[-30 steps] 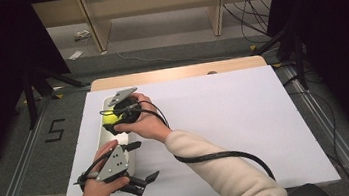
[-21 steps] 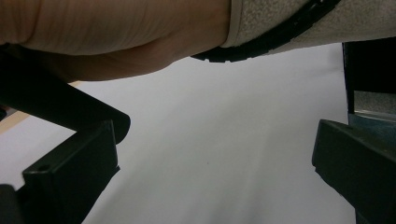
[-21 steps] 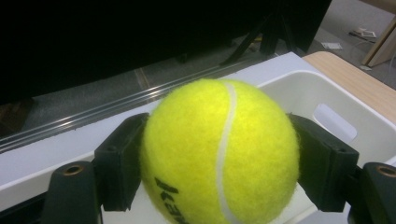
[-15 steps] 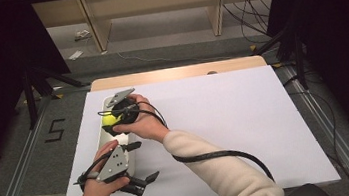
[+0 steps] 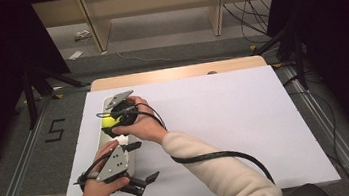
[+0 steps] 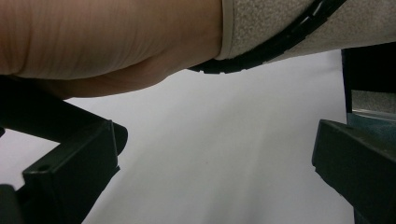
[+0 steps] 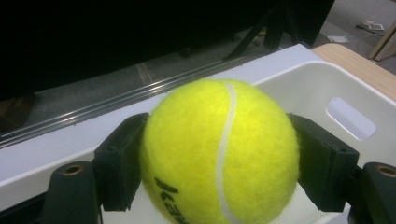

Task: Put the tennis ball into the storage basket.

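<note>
Tennis ball (image 7: 219, 151) sits clamped in right gripper (image 5: 114, 119) over white bin (image 7: 322, 88); left gripper (image 5: 140, 180), gaping empty, waits at six o'clock.

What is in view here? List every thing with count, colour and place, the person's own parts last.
tennis ball: one, yellow-green, clamped between the right gripper's jaws above the bin
bin: one, white, near the board's left edge
board: one, white, covering the table
table: one, light wood, strip showing at the far edge
shelving: one, light wood, on the floor beyond the table
left gripper: one, black, jaws apart, low at the board's near left
right gripper: one, black, shut on the ball
sleeve: one, cream, right forearm
</note>
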Action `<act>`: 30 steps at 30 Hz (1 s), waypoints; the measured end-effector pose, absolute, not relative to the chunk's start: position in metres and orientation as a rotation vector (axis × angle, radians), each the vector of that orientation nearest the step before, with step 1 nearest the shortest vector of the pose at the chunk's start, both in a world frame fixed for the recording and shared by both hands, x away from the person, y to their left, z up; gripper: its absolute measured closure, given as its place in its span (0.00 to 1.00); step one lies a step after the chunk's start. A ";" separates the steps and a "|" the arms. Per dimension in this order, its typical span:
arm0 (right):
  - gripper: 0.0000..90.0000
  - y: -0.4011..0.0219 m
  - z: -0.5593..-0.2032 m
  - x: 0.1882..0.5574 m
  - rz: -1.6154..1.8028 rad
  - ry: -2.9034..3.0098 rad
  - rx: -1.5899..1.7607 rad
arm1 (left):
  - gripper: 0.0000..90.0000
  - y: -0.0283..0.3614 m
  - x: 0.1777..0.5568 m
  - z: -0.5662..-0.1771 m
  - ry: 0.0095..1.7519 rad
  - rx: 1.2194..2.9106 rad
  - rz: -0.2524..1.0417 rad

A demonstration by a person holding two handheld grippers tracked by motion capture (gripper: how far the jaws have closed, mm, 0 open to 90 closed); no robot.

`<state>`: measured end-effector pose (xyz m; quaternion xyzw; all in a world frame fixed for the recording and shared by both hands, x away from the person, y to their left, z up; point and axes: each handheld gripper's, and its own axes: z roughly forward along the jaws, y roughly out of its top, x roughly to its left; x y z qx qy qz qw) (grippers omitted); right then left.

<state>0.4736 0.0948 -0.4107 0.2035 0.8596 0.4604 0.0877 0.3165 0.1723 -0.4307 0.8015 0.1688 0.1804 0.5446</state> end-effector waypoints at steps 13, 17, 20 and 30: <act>0.29 0.097 -0.415 0.474 1.354 2.571 0.612 | 0.00 0.172 0.316 -0.431 0.398 1.904 0.425; 0.29 0.098 -0.417 0.474 1.345 2.572 0.604 | 0.00 0.172 0.316 -0.431 0.399 1.904 0.425; 0.29 0.099 -0.418 0.474 1.343 2.573 0.603 | 0.00 0.172 0.316 -0.431 0.399 1.905 0.425; 0.29 0.099 -0.420 0.475 1.323 2.583 0.610 | 0.00 0.171 0.316 -0.432 0.397 1.909 0.423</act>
